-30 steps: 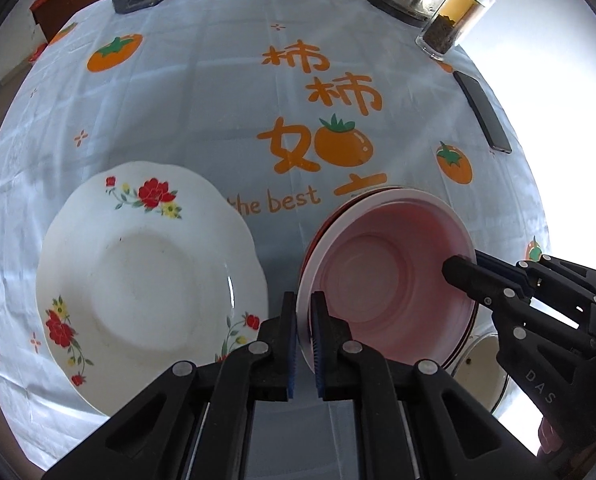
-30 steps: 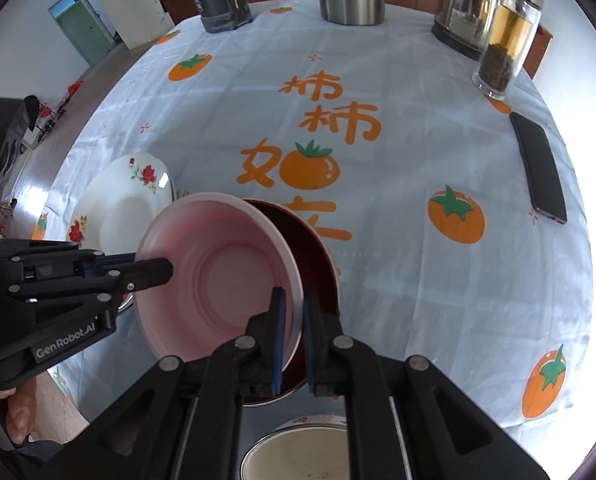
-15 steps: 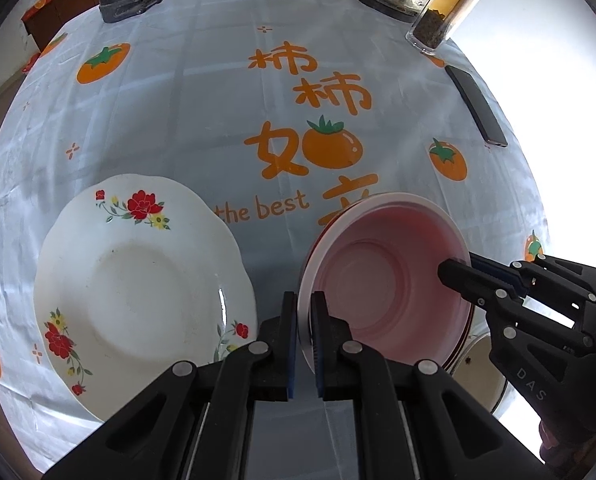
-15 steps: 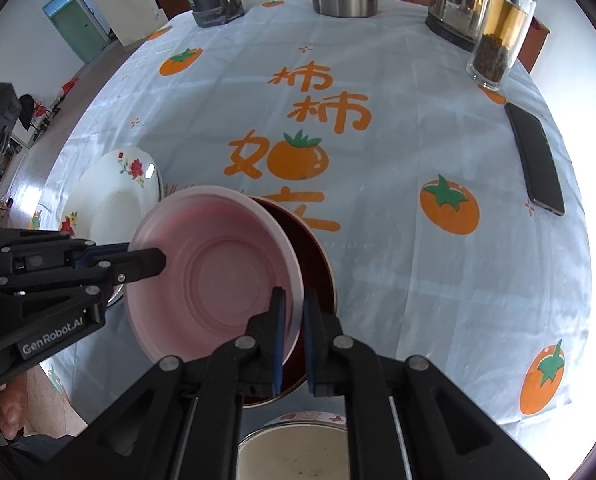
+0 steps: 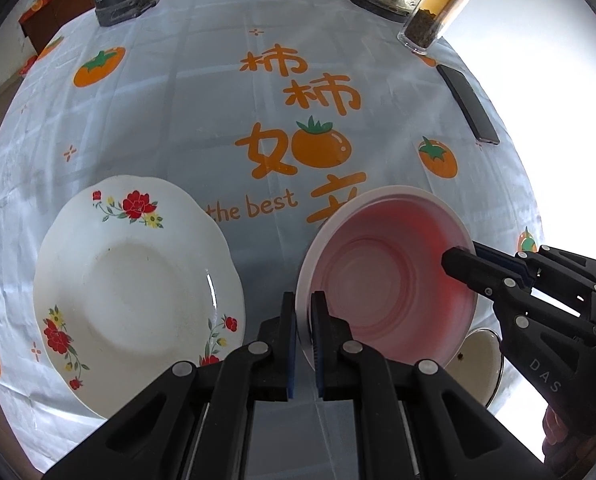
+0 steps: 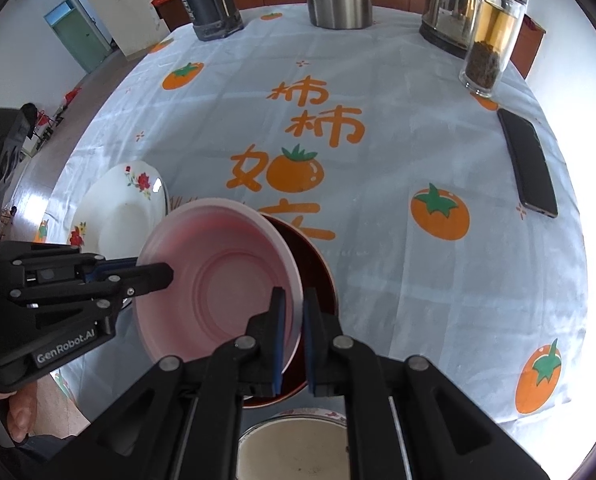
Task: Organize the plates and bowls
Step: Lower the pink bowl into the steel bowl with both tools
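**Pink bowl held on both rims, over dark bowl**

Persimmon-print cloth covers the round table; kettles, a jar and a phone sit at the far side. Both tongs are clenched on the pink bowl: left gripper on its left rim, right gripper on the opposite rim, each pointing steeply down. Bowl is tilted, clear of the cloth, partly over a dark red bowl w/ its right edge above it. Flower plate lies just left of the pink bowl, nearer the left hand. A white bowl sits at the near edge. Next move prob. depends on whether the bowl goes down onto the dark one or left toward the plate.
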Available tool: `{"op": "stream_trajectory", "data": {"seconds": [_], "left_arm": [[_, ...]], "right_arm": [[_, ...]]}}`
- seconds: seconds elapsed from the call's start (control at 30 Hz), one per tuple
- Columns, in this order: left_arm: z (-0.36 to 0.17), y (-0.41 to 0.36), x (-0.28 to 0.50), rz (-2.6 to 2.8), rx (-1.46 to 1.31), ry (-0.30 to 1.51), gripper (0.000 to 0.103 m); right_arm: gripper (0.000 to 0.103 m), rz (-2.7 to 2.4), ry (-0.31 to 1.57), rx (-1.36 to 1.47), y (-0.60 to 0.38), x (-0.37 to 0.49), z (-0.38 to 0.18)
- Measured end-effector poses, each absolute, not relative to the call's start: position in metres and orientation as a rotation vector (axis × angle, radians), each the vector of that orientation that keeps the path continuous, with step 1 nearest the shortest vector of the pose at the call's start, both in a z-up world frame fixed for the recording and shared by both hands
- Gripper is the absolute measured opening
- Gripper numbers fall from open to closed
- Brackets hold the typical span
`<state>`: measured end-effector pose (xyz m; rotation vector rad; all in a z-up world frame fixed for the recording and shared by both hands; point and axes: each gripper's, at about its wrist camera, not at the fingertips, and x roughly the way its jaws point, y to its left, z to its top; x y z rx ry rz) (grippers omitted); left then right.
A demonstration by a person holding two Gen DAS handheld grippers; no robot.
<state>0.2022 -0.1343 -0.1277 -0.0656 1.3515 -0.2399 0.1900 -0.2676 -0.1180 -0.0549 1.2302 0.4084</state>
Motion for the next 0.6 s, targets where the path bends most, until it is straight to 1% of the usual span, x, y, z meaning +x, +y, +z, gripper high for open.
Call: {"op": "stream_trajectory", "data": {"seconds": [0.6], "left_arm": [[-0.133, -0.14, 0.202, -0.263, -0.042, 1.369, 0.009]], "right_arm": [[0.008, 0.388, 1.241, -0.081, -0.271, 0.188, -0.126]]}}
